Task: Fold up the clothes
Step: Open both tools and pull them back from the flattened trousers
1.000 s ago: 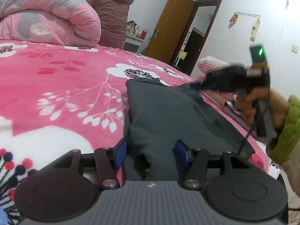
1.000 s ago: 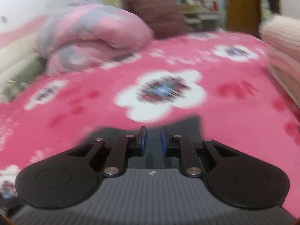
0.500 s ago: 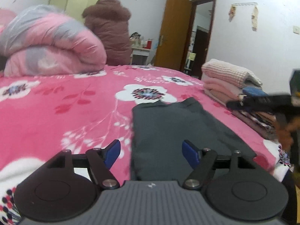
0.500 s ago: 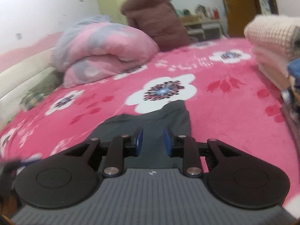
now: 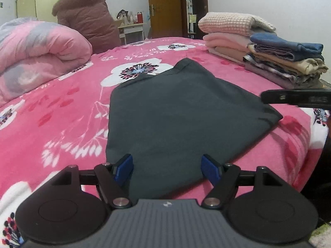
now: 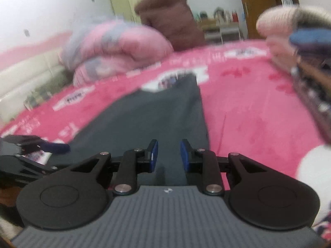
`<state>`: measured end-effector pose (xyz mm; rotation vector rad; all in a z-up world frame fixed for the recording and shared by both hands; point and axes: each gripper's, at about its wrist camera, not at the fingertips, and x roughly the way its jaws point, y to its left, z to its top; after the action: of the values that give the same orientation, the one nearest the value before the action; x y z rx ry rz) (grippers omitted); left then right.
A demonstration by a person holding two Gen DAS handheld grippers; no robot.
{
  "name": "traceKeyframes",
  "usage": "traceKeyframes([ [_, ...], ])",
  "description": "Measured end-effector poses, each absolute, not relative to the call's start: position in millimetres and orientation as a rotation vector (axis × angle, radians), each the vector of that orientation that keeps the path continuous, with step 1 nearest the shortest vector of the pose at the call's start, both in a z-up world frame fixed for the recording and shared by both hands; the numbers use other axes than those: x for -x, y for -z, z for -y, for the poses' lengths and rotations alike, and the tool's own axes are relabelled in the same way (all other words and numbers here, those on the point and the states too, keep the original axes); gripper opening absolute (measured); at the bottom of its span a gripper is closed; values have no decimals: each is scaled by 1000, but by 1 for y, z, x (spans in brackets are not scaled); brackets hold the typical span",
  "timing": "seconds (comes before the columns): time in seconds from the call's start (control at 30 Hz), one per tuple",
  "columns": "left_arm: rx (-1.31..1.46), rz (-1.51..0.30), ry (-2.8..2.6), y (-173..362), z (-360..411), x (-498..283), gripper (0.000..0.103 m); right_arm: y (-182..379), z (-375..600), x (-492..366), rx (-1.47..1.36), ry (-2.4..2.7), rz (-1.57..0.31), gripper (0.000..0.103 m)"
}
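A dark grey folded garment (image 5: pixel 175 111) lies flat on the pink flowered bed cover (image 5: pixel 62 107). My left gripper (image 5: pixel 167 170) hovers over its near edge, open wide, with cloth showing below the gap and neither pad touching it. In the blurred right wrist view, my right gripper (image 6: pixel 169 155) is above the near end of the garment (image 6: pixel 157 115). Its jaws stand a narrow gap apart with nothing pinched. The right gripper (image 5: pixel 295 99) pokes in at the right edge of the left wrist view. The left gripper (image 6: pixel 41 146) shows at the far left of the right wrist view.
A stack of folded clothes (image 5: pixel 269 57) sits on the bed's right side, close to the garment. A rolled pink quilt (image 5: pixel 37 51) fills the back left. A person in a brown fleecy coat (image 5: pixel 86 18) stands beyond the bed, near a white table (image 5: pixel 132 29) and door (image 5: pixel 163 8).
My left jaws widened and the gripper drew back and levelled; the bunched near edge now lies flat. My right gripper swept from the garment's far end back to its near end, its jaws slightly wider.
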<state>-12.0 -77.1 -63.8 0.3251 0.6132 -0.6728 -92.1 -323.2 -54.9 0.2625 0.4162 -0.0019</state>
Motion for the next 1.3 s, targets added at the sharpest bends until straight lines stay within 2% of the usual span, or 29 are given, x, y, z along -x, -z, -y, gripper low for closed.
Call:
traceKeyframes([
  [0.07,-322,-629,664,65,76,13,76,59,326,105,-257,3,-412,23],
  [0.13,-303,-649,658,69,75,11,77,82,332,102,-274,13,-484,23],
  [0.2,-279,-660,647,67,75,8,77,101,336,107,-335,30,-447,24],
  [0.33,-243,-646,659,52,70,11,77,88,342,115,-390,58,-431,24],
  [0.4,-234,-643,675,52,68,12,82,81,336,125,-352,60,-400,24],
  [0.53,-244,-699,654,72,71,7,83,97,332,121,-342,38,-454,28],
  [0.63,-223,-699,645,64,70,9,84,98,329,122,-332,56,-449,29],
  [0.7,-195,-704,641,55,69,8,85,90,328,126,-331,70,-443,34],
  [0.77,-157,-712,627,45,67,5,86,81,328,131,-341,92,-424,47],
  [0.83,-116,-729,590,35,67,0,91,71,332,136,-360,113,-402,53],
  [0.87,-104,-742,563,32,68,-5,95,67,334,139,-375,123,-390,60],
  [0.9,-92,-754,536,29,69,-9,96,63,335,141,-397,128,-380,64],
  [0.97,-95,-780,471,25,73,-16,96,56,339,142,-433,135,-383,79],
  [1.13,-152,-822,395,27,85,-27,101,37,330,124,-404,152,-418,92],
  [1.3,-185,-878,343,39,92,-36,101,21,309,86,-301,150,-482,96],
])
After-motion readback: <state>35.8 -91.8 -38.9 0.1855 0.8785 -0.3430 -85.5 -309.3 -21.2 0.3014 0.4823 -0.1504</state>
